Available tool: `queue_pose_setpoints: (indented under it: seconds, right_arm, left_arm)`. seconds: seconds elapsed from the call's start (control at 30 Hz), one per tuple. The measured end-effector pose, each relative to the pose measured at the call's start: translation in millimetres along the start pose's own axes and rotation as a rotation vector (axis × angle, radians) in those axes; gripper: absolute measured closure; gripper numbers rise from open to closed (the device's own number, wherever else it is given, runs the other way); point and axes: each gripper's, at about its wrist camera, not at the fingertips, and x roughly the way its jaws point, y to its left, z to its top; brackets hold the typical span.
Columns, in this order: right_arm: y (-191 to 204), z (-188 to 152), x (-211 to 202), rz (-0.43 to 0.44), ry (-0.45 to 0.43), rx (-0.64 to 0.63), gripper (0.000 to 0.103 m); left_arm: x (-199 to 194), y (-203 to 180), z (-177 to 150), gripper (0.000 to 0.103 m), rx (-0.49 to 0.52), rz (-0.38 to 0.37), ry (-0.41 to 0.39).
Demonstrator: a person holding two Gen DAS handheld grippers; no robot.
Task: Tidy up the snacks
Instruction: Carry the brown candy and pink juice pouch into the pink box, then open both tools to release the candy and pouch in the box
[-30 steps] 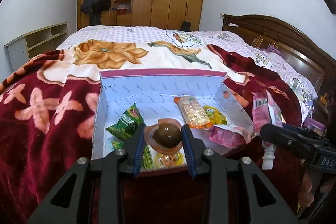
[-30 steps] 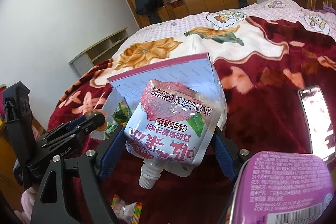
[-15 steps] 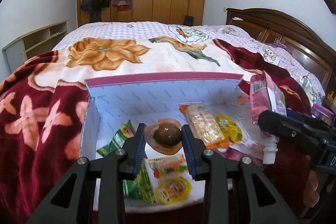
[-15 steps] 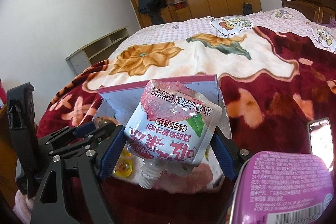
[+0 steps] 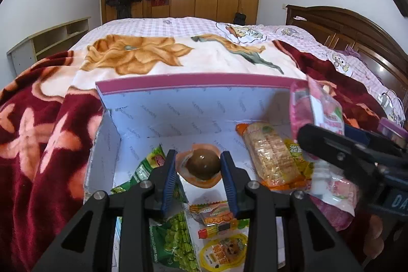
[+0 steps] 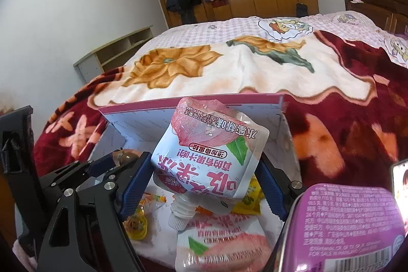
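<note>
Left wrist view: the left tongs (image 5: pixel 199 179) pinched a round brown snack in clear wrap (image 5: pixel 202 166), poised over the open box (image 5: pixel 193 106) on the bed (image 5: pixel 51 124); green packets (image 5: pixel 176 241) lay below them, a cracker pack (image 5: pixel 270 157) to their right.

Right wrist view: the right tongs (image 6: pixel 201 185) gripped a peach jelly pouch (image 6: pixel 209 159) by its sides, spout down, above the box floor, where a second pouch (image 6: pixel 224 244) lay beneath. Both snacks seemed mid-delivery; next, each needs lowering onto a free patch, then release.
</note>
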Motion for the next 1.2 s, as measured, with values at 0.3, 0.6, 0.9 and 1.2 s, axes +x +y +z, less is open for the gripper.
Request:
queue_pose_setpoints:
  seconds: [0.3, 0.6, 0.9, 1.2]
  right_arm:
    - [-0.8, -3.4, 28.0, -0.013, 0.068, 0.007, 0.021]
    - [-3.6, -2.2, 26.0, -0.013, 0.077, 0.016, 0.021]
    - [-0.4, -0.6, 9.4, -0.011, 0.042, 0.008, 0.007]
    - [12.7, -0.9, -18.0, 0.039, -0.014, -0.014, 0.007]
  left_arm:
    - [10.4, 0.0, -1.4, 0.067, 0.008, 0.019, 0.02]
    - [6.1, -4.2, -3.4, 0.051, 0.021, 0.009, 0.023]
    - [-9.5, -1.8, -2.8, 0.046, 0.011, 0.006, 0.011]
    - [-35.1, -1.9, -5.0, 0.046, 0.015, -0.007, -0.017]
